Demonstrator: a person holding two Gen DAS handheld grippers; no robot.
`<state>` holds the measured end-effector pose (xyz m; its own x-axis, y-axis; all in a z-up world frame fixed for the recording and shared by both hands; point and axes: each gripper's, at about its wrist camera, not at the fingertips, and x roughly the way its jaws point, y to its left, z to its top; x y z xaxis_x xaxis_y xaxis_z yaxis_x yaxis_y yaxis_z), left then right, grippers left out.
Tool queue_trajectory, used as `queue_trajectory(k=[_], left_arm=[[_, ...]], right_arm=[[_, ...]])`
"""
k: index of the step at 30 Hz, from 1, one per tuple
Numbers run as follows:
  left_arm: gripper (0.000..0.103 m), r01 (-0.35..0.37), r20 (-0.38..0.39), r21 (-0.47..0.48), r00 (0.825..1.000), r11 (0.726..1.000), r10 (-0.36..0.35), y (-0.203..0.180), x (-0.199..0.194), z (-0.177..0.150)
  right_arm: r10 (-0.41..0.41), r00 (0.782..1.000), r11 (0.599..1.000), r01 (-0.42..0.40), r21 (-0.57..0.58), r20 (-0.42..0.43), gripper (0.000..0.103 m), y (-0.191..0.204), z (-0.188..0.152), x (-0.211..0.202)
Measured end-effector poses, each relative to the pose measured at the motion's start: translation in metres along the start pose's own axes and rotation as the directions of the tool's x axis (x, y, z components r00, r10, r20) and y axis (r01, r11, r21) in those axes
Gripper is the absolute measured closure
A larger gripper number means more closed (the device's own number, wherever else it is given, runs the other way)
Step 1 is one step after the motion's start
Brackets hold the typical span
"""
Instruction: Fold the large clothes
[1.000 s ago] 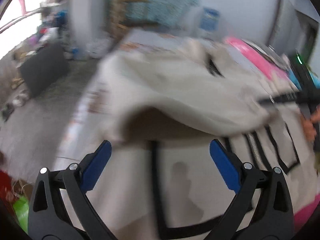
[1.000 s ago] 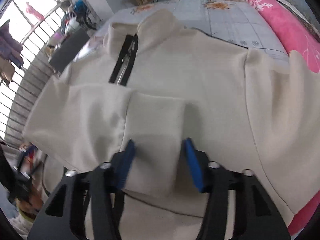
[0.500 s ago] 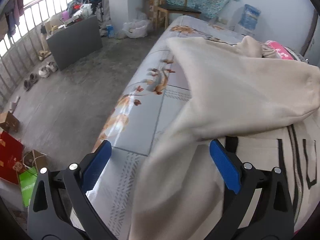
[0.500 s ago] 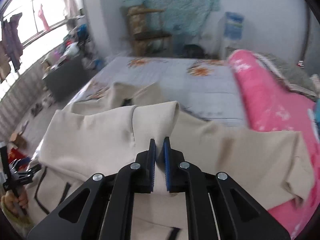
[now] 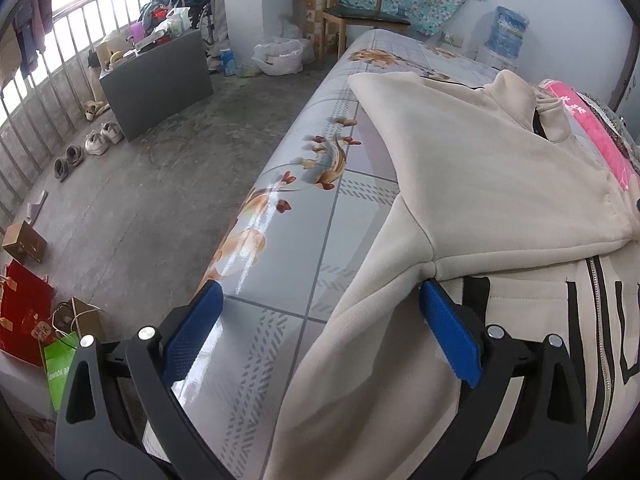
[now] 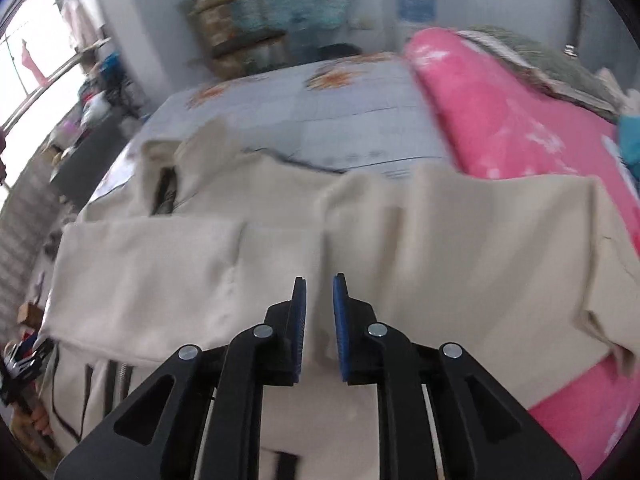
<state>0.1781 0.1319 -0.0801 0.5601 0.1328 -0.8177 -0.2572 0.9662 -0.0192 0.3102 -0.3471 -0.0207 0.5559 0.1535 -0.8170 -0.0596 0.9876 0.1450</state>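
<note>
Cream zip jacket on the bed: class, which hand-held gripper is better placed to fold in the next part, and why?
Probably the left hand-held gripper: its jaws stand wide open with the cream zip jacket edge between them. The right hand-held gripper, jaws narrow and opening, seems lifted clear.

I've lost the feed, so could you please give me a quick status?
Left hand-held gripper open, empty. Right hand-held gripper opening, empty. Cream jacket sleeves folded in. Nothing in the way.
</note>
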Motion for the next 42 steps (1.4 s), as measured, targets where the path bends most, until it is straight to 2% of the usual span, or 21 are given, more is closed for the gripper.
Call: queue_trajectory(k=[4, 6, 8, 10, 12, 15, 18, 21, 24, 27, 30, 32, 35, 38, 42], left_arm=[[0.008, 0.008, 0.000, -0.005, 1.000, 1.000, -0.008, 0.001, -0.001, 0.000], [0.008, 0.040, -0.006, -0.023, 0.999, 0.999, -0.040, 0.004, -0.005, 0.001], [0.008, 0.058, 0.006, -0.040, 0.998, 0.998, -0.058, 0.011, -0.017, 0.001], [0.008, 0.036, 0.053, -0.026, 0.998, 0.999, -0.034, 0.017, -0.044, 0.003], [0.008, 0.024, 0.093, -0.015, 0.995, 1.000, -0.022, 0.021, -0.071, 0.007], [0.008, 0.020, 0.129, 0.014, 0.991, 1.000, -0.022, 0.019, -0.104, 0.020], [0.008, 0.027, 0.137, 0.093, 0.990, 0.995, -0.039, -0.011, -0.115, 0.042], [0.008, 0.083, 0.107, 0.167, 0.989, 0.983, -0.101, -0.054, -0.101, 0.062], [0.008, 0.142, 0.060, 0.239, 0.985, 0.961, -0.160, -0.108, -0.066, 0.075], [0.008, 0.131, 0.016, 0.308, 0.990, 0.942, -0.143, -0.154, -0.024, 0.078], [0.008, 0.110, -0.015, 0.340, 0.994, 0.934, -0.112, -0.179, 0.010, 0.075], [0.008, 0.110, -0.033, 0.342, 0.994, 0.933, -0.105, -0.183, 0.023, 0.073], [0.008, 0.116, -0.073, 0.362, 0.993, 0.925, -0.096, -0.187, 0.042, 0.067], [0.007, 0.120, -0.046, 0.374, 0.993, 0.920, -0.111, -0.186, 0.044, 0.061], [0.007, 0.141, -0.062, 0.357, 0.990, 0.924, -0.127, -0.181, 0.043, 0.059]], right_arm=[[0.058, 0.998, 0.998, -0.058, -0.022, 0.031, 0.084, 0.004, -0.003, -0.013], [0.082, 0.997, 0.994, -0.082, -0.077, -0.004, 0.084, 0.019, -0.007, -0.006], [0.098, 0.994, 0.987, -0.103, -0.120, -0.046, 0.077, 0.034, -0.014, 0.003], [0.071, 0.994, 0.979, -0.087, -0.187, -0.089, 0.070, 0.051, -0.023, 0.020], [0.013, 0.995, 0.968, -0.038, -0.248, -0.101, 0.068, 0.058, -0.036, 0.029], [0.014, 0.995, 0.971, -0.037, -0.238, -0.098, 0.067, 0.055, -0.041, 0.027], [0.039, 0.993, 0.977, -0.061, -0.203, -0.114, 0.066, 0.048, -0.043, 0.029], [0.047, 0.992, 0.982, -0.068, -0.176, -0.120, 0.066, 0.045, -0.040, 0.024], [0.046, 0.995, 0.983, -0.060, -0.173, -0.085, 0.063, 0.044, -0.042, 0.006], [0.039, 0.997, 0.981, -0.051, -0.186, -0.064, 0.052, 0.040, -0.047, -0.012], [0.020, 0.998, 0.982, -0.030, -0.187, -0.057, 0.042, 0.027, -0.051, -0.029], [0.015, 0.999, 0.986, -0.023, -0.162, -0.050, 0.037, 0.010, -0.052, -0.040], [-0.027, 0.999, 0.993, 0.025, -0.115, -0.018, 0.036, -0.027, -0.046, -0.060], [-0.132, 0.991, 0.990, 0.133, -0.052, 0.025, 0.036, -0.078, -0.033, -0.081], [-0.246, 0.968, 0.969, 0.246, 0.006, 0.055, 0.036, -0.132, -0.021, -0.098]])
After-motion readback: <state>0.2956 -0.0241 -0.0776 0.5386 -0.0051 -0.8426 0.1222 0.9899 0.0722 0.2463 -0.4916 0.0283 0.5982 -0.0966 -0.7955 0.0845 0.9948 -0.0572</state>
